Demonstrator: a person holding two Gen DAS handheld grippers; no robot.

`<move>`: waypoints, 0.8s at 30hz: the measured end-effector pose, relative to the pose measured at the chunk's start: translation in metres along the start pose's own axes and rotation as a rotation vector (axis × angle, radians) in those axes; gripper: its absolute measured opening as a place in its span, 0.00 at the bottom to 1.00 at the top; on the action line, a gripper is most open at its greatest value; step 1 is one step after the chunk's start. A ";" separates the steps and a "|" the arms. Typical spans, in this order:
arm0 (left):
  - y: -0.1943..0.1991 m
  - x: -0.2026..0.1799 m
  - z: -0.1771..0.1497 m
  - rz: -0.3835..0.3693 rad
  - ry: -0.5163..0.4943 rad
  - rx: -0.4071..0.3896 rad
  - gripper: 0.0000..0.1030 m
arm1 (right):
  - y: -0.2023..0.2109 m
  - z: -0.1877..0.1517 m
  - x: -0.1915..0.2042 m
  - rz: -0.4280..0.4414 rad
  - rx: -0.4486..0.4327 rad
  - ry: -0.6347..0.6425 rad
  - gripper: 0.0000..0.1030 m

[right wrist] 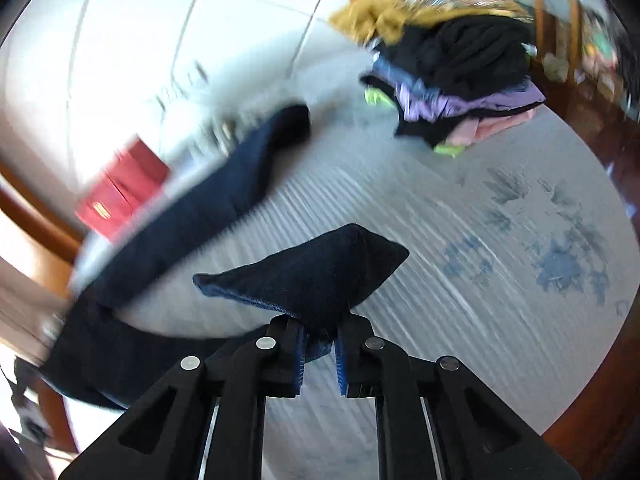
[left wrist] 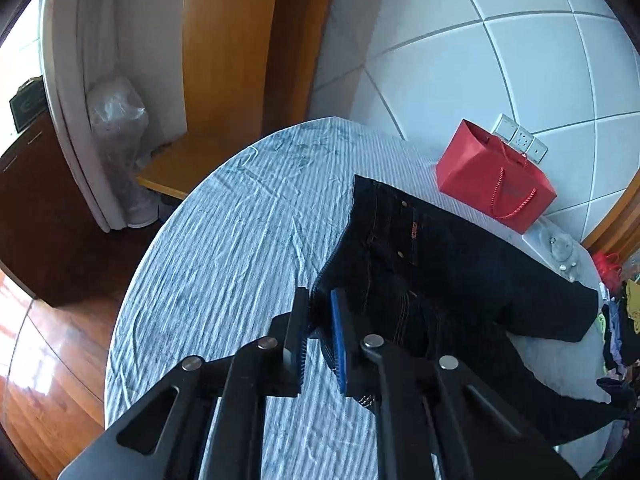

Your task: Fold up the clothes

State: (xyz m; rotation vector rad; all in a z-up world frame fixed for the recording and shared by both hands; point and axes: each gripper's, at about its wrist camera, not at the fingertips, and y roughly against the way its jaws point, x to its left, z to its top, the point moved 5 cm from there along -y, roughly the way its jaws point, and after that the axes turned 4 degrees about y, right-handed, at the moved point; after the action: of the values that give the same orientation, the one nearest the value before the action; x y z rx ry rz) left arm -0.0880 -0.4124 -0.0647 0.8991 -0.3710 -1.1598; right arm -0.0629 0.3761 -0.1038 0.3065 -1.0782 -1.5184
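Dark navy jeans lie spread on the blue-striped bed sheet, waistband toward the far side. My left gripper is shut on the jeans' edge near the zipper. In the right wrist view my right gripper is shut on a leg end of the jeans, lifted above the sheet. The other leg stretches away to the left. This view is blurred by motion.
A red paper bag stands at the far side by the tiled wall, also in the right wrist view. A pile of mixed clothes sits at the far right. A wooden cabinet and wood floor are left of the bed.
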 end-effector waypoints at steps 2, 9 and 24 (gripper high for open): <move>0.010 0.008 0.004 0.040 -0.019 -0.015 0.00 | 0.025 0.003 -0.018 0.067 -0.015 -0.117 0.11; -0.038 0.007 -0.038 -0.020 -0.013 0.151 0.02 | 0.010 -0.049 -0.100 -0.197 0.207 -0.238 0.44; -0.093 0.012 -0.096 0.069 -0.115 0.240 0.50 | -0.003 -0.047 -0.063 -0.213 0.213 -0.020 0.44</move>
State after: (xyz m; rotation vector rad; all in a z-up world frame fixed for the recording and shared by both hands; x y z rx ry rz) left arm -0.0773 -0.3935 -0.1970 1.0214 -0.6405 -1.1216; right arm -0.0137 0.4102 -0.1546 0.5702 -1.2576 -1.5975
